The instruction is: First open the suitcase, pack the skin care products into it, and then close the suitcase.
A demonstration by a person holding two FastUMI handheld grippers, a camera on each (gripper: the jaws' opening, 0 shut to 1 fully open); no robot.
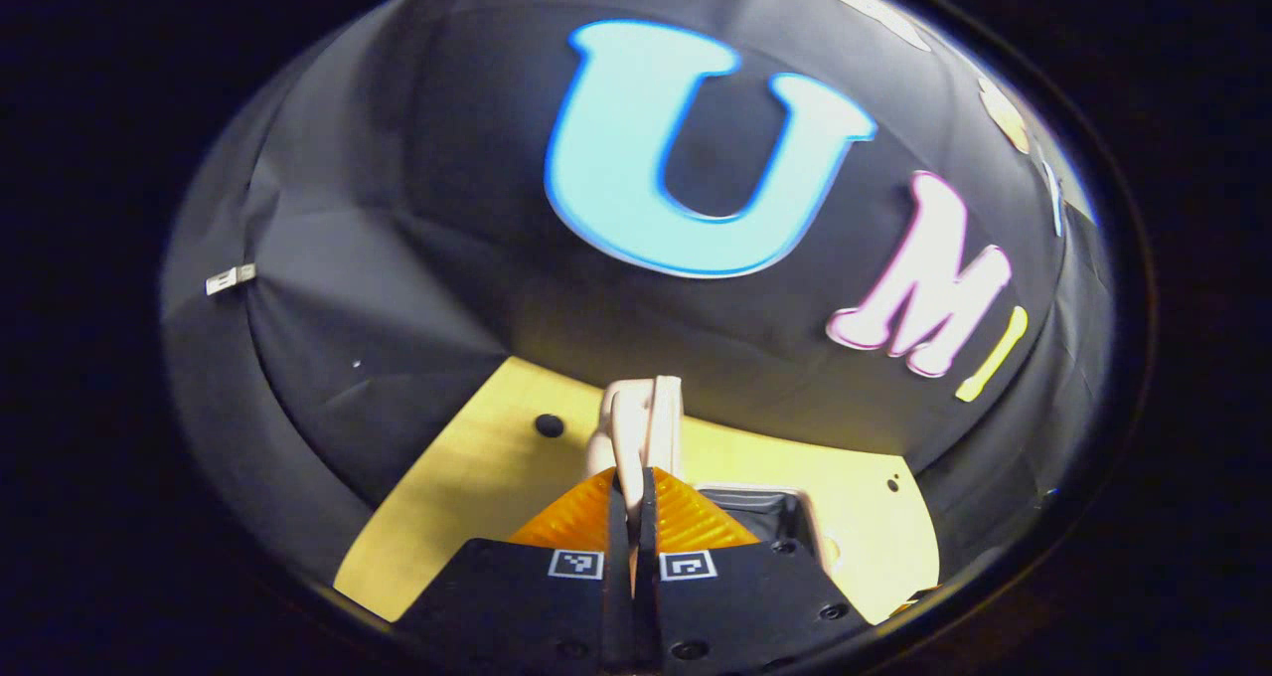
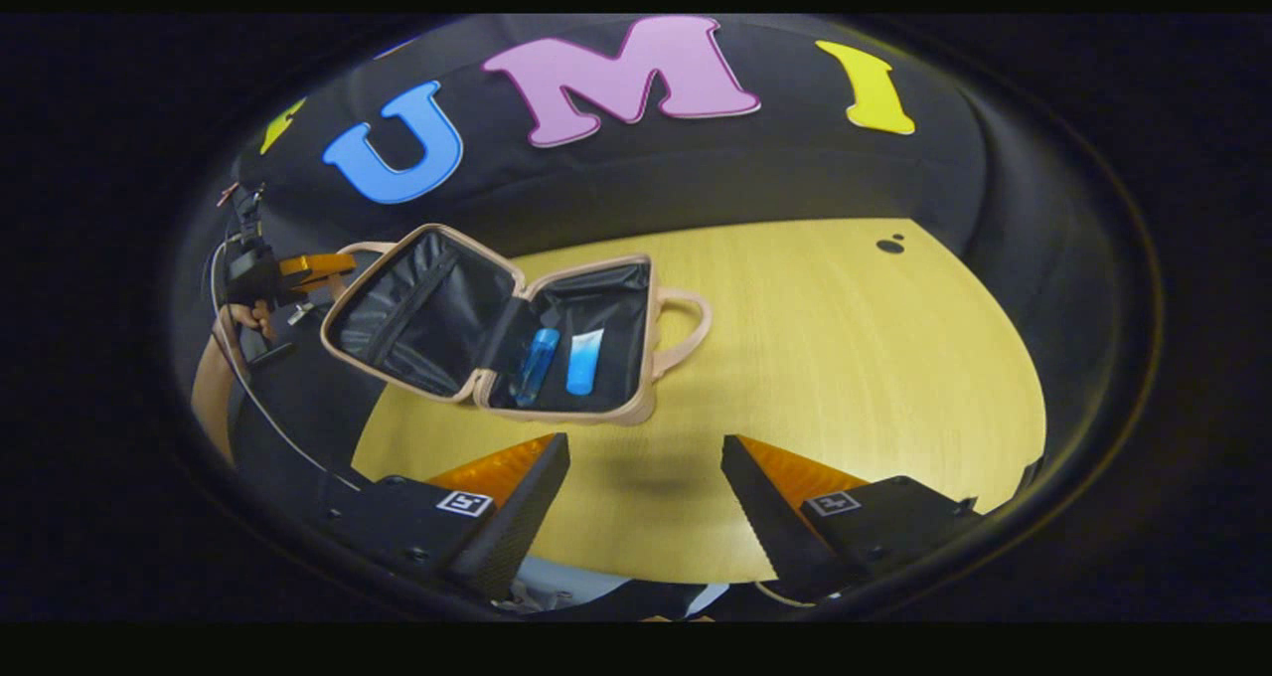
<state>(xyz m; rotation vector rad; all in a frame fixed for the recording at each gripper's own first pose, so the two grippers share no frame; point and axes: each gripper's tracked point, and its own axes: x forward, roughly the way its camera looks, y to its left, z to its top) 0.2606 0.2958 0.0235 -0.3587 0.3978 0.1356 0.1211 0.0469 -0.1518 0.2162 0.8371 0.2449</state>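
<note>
Right now the suitcase (image 2: pixel 497 328) lies open on the worktop (image 2: pixel 845 358), its lid (image 2: pixel 422 308) tilted up on the left and its base flat on the wood. Inside the base lie two skin care products side by side: a blue bottle (image 2: pixel 537 363) and a tube (image 2: pixel 584 360), close together but not touching. A handle (image 2: pixel 686 328) sticks out from the base toward the bare wood.

In the right gripper view, the right gripper (image 2: pixel 646 487) hovers near the case with its fingers spread wide and nothing between them.

In the left gripper view, the left gripper (image 1: pixel 633 502) has its fingers pressed together on the lid handle (image 1: pixel 641 427), which stands up just past the tips. From the right gripper view, this gripper sits at the lid's far edge, held by a hand (image 2: pixel 260 316).
</note>
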